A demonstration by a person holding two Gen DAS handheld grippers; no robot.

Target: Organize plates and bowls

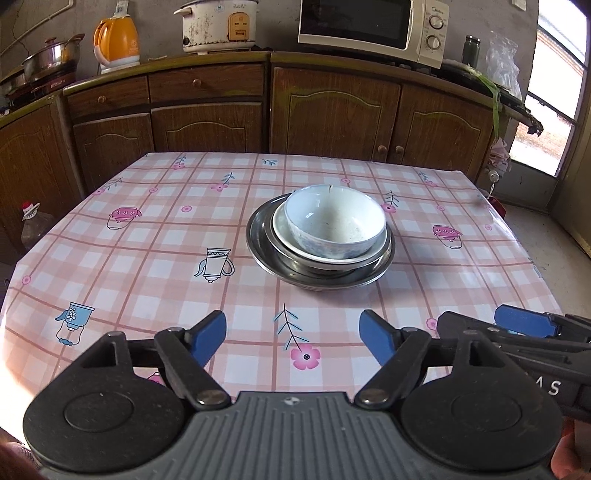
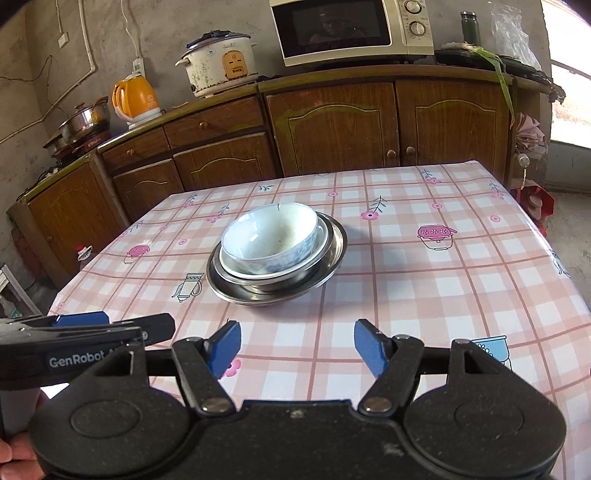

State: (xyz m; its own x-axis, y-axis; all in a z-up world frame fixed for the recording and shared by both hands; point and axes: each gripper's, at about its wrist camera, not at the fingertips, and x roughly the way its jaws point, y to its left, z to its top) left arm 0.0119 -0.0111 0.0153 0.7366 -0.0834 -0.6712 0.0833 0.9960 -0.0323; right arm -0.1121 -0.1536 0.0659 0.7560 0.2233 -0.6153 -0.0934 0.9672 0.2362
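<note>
A white and blue bowl (image 1: pixel 334 221) sits in a white plate (image 1: pixel 282 232), which sits in a steel plate (image 1: pixel 258 243) at the middle of the table. The same stack shows in the right wrist view: bowl (image 2: pixel 271 240), white plate (image 2: pixel 227 264), steel plate (image 2: pixel 334 247). My left gripper (image 1: pixel 293 338) is open and empty, held above the table's near side, short of the stack. My right gripper (image 2: pixel 297 345) is open and empty, also short of the stack. The two grippers are side by side.
The table (image 1: pixel 147 266) has a pink checked cloth. Behind it stand wooden cabinets (image 1: pixel 332 110) with a microwave (image 1: pixel 373 26), a rice cooker (image 1: pixel 218 26), an orange kettle (image 1: pixel 116 42) and a steel pot (image 1: pixel 48 61). An oil bottle (image 1: pixel 31 225) stands on the floor at left.
</note>
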